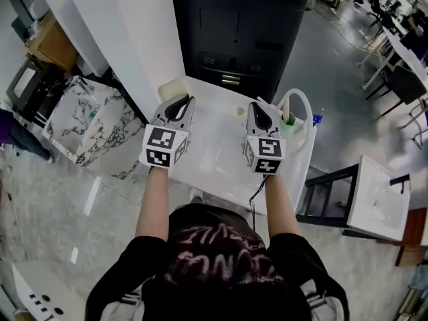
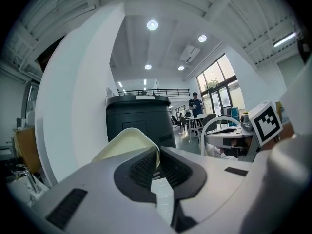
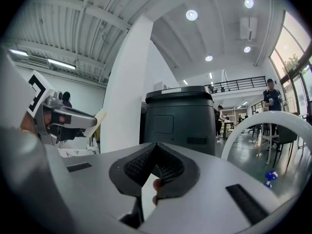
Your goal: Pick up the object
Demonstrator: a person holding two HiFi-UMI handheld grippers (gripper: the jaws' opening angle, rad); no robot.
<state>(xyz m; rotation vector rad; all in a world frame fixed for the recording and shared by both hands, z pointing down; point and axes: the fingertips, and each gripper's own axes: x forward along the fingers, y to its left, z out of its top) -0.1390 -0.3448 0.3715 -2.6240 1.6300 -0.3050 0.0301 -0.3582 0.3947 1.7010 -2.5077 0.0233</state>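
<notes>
- The left hand-held gripper [image 2: 157, 152] was clenched on the near rim of the cream tray [image 2: 124, 143]. The thin wall was pinched between its ribbed pads.
- From that grip the tray ran forward and a little to the left, away from the jaw tips, toward the black cabinet [image 1: 241, 25].
- The right hand-held gripper [image 3: 155, 147] was closed on nothing, its tips meeting. It sat level with the left one over the white counter [image 1: 214, 159], clearly farther from the tray.
- In the right gripper view the tray [image 3: 99, 120] showed only as 1 tilted cream sliver at the other gripper's tip.
- The left jaw hid most of the tray. No view showed its underside, so I could not tell whether it had cleared the counter.
- A pinkish patch behind the right jaws was too unclear to name.
</notes>
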